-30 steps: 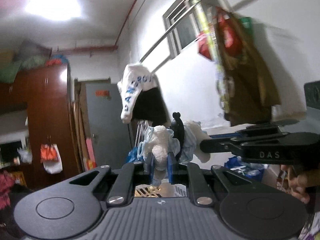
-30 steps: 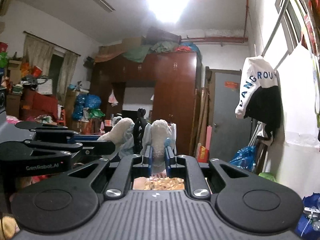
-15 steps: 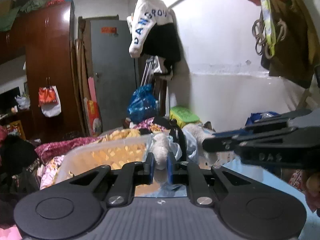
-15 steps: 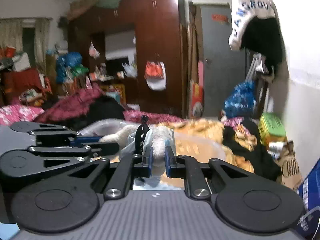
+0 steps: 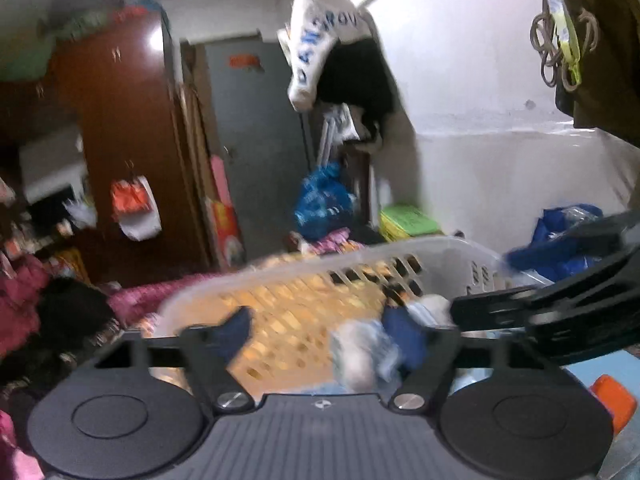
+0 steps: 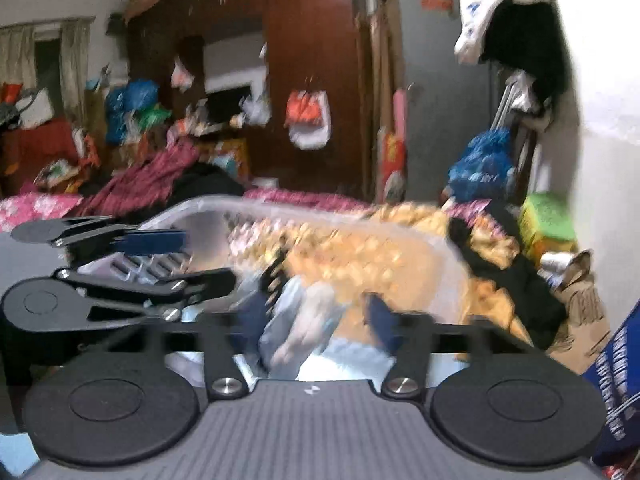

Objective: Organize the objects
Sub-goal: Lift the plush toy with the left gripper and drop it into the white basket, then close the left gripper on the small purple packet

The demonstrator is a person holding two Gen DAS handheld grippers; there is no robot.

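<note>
A white plush toy in pale blue clothes [image 5: 366,354] lies blurred inside a translucent white laundry basket [image 5: 448,252], close to my left gripper's right finger. My left gripper [image 5: 320,332] is open wide over the basket and holds nothing. In the right wrist view the same toy [image 6: 304,328] lies between the spread fingers of my right gripper [image 6: 316,316], which is open and empty. The basket [image 6: 208,208] shows there too. Each gripper appears at the edge of the other's view.
The basket sits on a bed with a yellow patterned cover [image 6: 400,248] and piled clothes [image 6: 152,176]. A brown wardrobe [image 5: 120,128], a grey door [image 5: 256,128] and a hanging white and black jacket [image 5: 332,56] stand behind. An orange-capped item [image 5: 612,396] is at lower right.
Both grippers have dropped toward the basket and opened. The plush toy they were gripping has been let go and now lies in the basket.
</note>
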